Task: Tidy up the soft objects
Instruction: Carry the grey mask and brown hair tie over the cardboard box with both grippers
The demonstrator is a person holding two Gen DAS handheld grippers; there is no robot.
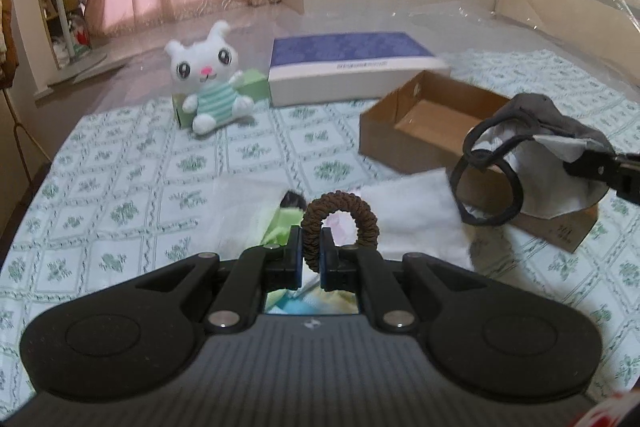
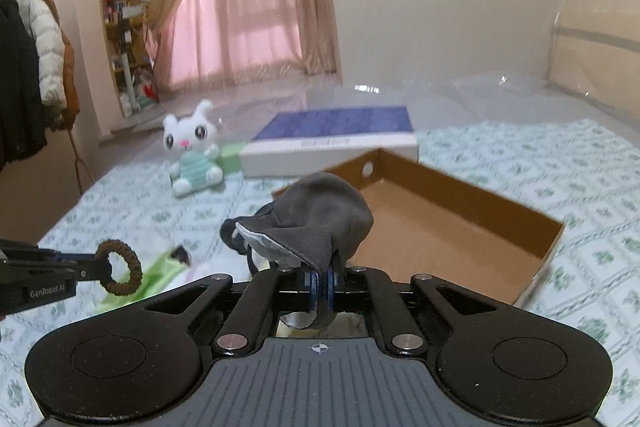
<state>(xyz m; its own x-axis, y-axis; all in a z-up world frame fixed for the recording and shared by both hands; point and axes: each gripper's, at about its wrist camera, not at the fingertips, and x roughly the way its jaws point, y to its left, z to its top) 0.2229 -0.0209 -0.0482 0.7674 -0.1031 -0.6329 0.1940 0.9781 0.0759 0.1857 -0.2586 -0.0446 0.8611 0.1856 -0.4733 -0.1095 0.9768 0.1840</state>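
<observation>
Pinching a brown ribbed hair scrunchie (image 1: 340,223), the left gripper (image 1: 311,255) is clamped tight above the patterned bedspread (image 1: 140,163); the right gripper (image 2: 322,285) grips a grey fabric face mask (image 2: 320,219) beside the open brown cardboard box (image 2: 440,227); farther off sits a white plush bunny (image 1: 208,79).

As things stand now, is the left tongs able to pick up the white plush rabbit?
Probably not yet. The left tongs are shut on a brown fabric hair tie, so they are occupied. The white plush rabbit sits uncovered on the patterned bedsheet, nothing between; release the tie first.
</observation>
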